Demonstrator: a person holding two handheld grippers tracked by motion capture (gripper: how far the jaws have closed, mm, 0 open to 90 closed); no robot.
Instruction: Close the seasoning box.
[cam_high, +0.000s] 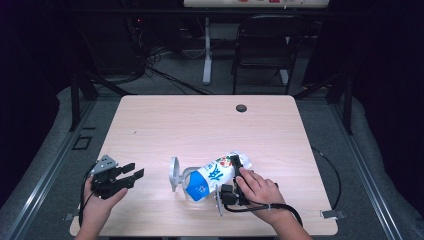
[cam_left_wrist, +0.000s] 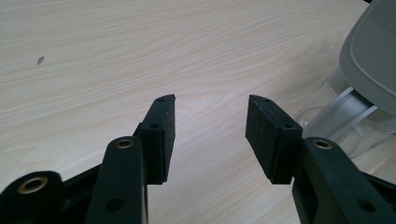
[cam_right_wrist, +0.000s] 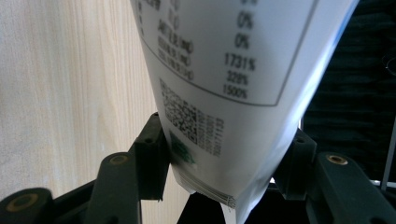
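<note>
Left gripper: held low over the table's near left corner, jaws spread with bare wood between the pads; the table's left edge lies just beside the hand.
Table: pale wood, with wide bare room across the far half and the left side; a small dark round hole sits near the far edge.
Clear container: just left of the table's middle near the front edge, with its grey lid standing open on the left; in the left gripper view the lid rises at the right, just past the right jaw.
Pouch: lies tilted, its blue end over the container's mouth, its other end up and to the right in the right gripper.
Pouch look: white with a blue band, blue lettering and small coloured pictures; the back bears a printed table of percentages and a square code.
Right gripper: near the front edge right of centre, jaws wide and pinching the pouch's sealed end between both pads.
</note>
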